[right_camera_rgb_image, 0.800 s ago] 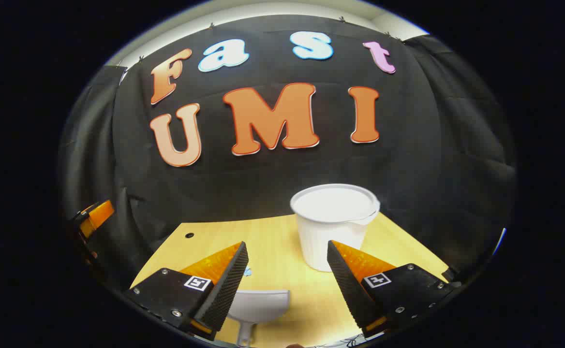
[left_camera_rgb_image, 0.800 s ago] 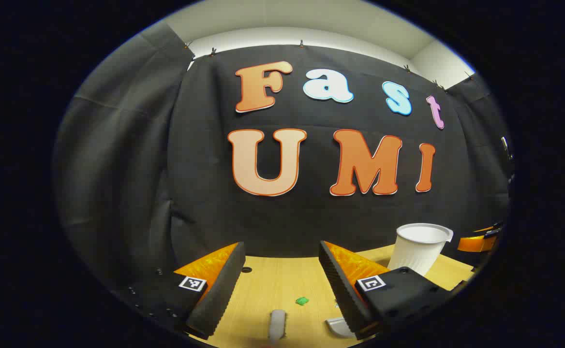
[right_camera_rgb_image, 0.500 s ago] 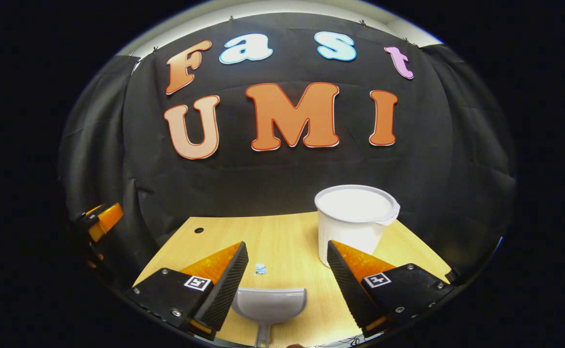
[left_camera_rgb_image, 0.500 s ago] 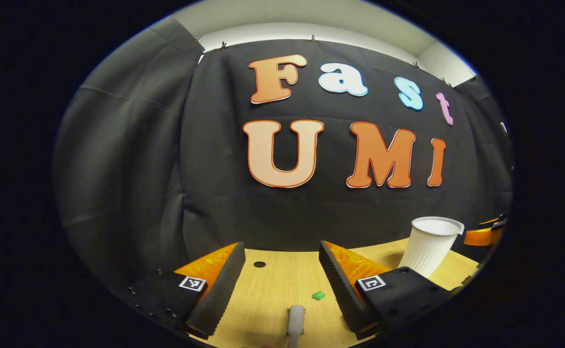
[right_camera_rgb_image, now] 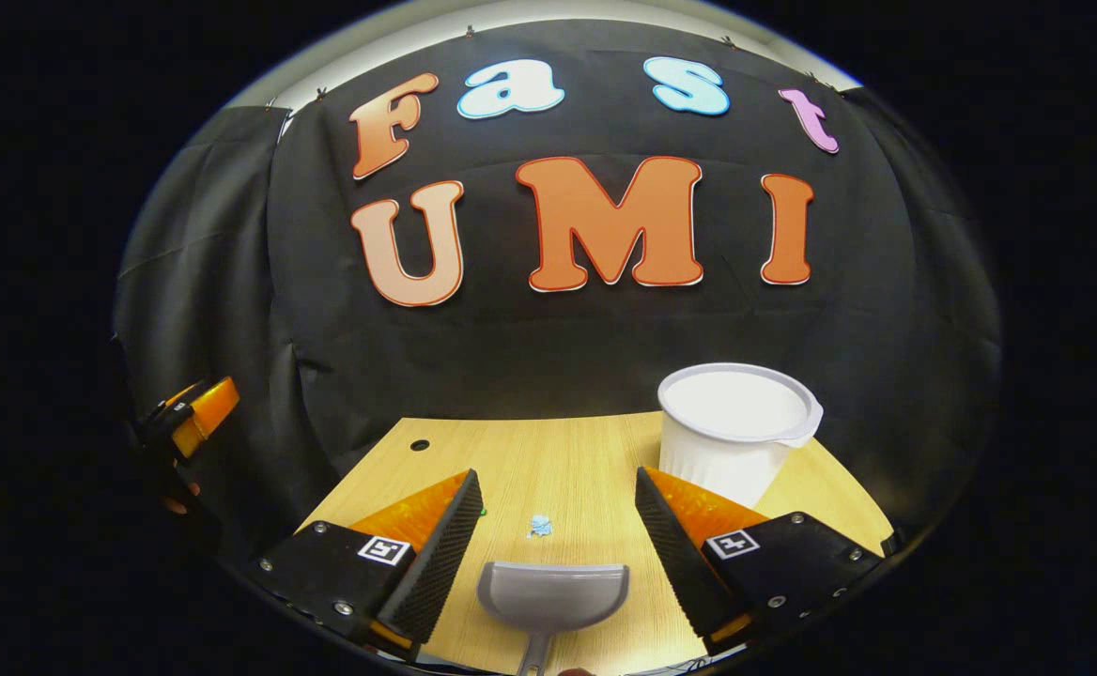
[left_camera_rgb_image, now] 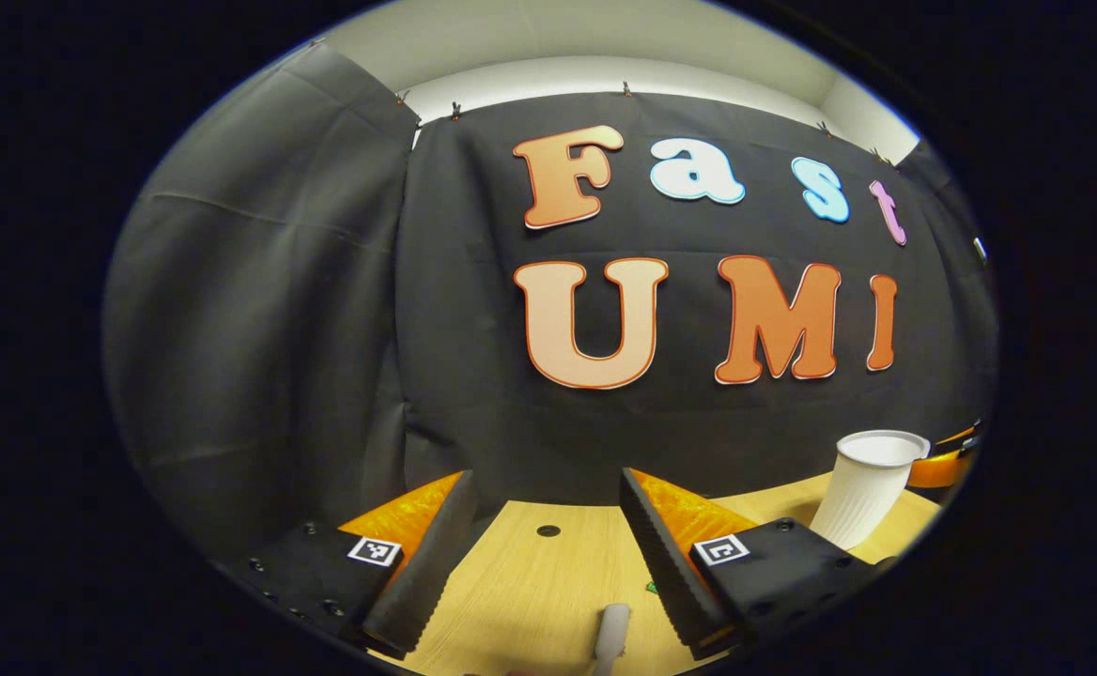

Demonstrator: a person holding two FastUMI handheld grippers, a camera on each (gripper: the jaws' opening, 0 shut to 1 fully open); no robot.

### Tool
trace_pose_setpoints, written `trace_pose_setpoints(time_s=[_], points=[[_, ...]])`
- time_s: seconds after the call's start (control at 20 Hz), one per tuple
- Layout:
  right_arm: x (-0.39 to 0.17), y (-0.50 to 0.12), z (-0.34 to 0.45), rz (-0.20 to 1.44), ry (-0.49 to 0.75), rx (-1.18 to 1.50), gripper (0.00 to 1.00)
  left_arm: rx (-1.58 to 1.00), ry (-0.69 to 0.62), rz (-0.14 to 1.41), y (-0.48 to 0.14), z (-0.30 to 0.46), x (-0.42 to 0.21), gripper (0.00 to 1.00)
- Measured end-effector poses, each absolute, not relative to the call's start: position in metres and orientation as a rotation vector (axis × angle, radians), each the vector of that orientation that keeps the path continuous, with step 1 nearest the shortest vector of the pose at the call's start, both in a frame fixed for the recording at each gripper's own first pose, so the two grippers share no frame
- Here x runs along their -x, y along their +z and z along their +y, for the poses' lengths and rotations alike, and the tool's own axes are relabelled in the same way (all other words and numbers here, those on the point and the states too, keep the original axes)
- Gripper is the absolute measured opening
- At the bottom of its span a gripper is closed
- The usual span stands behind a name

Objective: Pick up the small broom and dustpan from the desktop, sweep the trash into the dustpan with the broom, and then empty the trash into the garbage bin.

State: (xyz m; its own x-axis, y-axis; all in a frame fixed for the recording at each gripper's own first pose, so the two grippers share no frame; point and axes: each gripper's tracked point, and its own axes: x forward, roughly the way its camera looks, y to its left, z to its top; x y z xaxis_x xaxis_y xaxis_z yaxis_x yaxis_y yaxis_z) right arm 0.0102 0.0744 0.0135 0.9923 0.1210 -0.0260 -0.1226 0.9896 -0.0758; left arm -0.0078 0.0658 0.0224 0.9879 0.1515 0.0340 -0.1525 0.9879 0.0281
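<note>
Left gripper view: the left gripper (left_camera_rgb_image: 541, 554) is hovering over the wooden counter (left_camera_rgb_image: 530, 591) with its fingers spread wide and nothing between them. The pale end of the broom (left_camera_rgb_image: 610, 637) is lying at 6 o'clock, below the gap. A green scrap (left_camera_rgb_image: 650, 588) is peeking out beside the right-hand finger. The white bin (left_camera_rgb_image: 866, 488) is standing upright at 4 o'clock, and the right gripper (left_camera_rgb_image: 943, 462) is showing just past it.

Right gripper view: the right gripper (right_camera_rgb_image: 553, 549) is likewise gaping wide and holding nothing. The grey dustpan (right_camera_rgb_image: 553, 595) is resting on the counter at 6 o'clock, mouth facing away, a pale blue scrap (right_camera_rgb_image: 539, 526) just beyond it. The bin (right_camera_rgb_image: 734, 430) is standing at 3 o'clock of the scrap. The left gripper (right_camera_rgb_image: 193, 418) is appearing at 9 o'clock. Small square markers on the gripper bodies are carrying no legible writing.
</note>
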Motion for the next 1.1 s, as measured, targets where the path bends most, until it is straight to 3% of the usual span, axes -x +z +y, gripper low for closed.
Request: trace_pose_setpoints(time_s=[0.55, 1.1], points=[[-0.015, -0.031, 0.082, 0.174, 0.020, 0.112, 0.99, -0.046, 0.037, 0.020, 0.004, 0.078, -0.023, 0.98], [0.013, -0.175, 0.073, 0.750, -0.040, 0.092, 0.99, -0.052, 0.030, 0.055, -0.022, 0.097, -0.038, 0.98]])
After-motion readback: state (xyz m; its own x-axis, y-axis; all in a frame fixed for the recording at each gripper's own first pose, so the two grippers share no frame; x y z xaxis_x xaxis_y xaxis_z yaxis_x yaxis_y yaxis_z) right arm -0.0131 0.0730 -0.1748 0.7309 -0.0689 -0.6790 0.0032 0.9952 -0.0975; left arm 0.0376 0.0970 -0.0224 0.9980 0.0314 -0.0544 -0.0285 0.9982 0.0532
